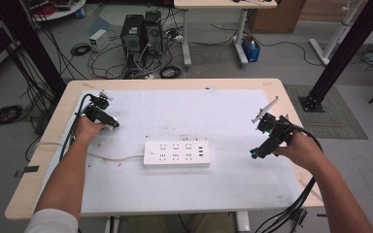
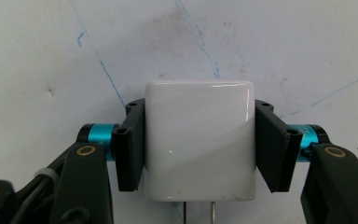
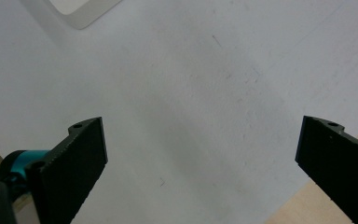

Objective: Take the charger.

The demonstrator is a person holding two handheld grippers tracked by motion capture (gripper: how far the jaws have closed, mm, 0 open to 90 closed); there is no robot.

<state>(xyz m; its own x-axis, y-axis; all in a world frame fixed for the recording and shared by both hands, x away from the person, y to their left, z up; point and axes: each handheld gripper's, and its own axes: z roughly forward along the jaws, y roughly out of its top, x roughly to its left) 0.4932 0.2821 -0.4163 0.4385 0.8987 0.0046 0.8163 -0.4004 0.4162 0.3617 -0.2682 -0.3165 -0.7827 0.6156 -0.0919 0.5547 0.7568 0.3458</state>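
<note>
While the left gripper (image 2: 198,149) clamps the charger (image 2: 198,140) at the mat's (image 1: 233,109) left edge, its prongs could miss the strip (image 1: 177,154) at centre if it twists; the right gripper (image 3: 200,158) hangs open, empty.

The worktop (image 1: 43,160) is a pale wooden slab with rounded corners, and a white mat (image 1: 233,184) covers nearly all of it — scuffed, with faint blue pen lines and a few brownish smudges. A white power strip (image 1: 177,154) lies flat near the mat's middle, sockets up; its pale cable (image 1: 111,157) trails left across the mat. A white charger block (image 2: 198,140) sits at the left — on the mat.
</note>
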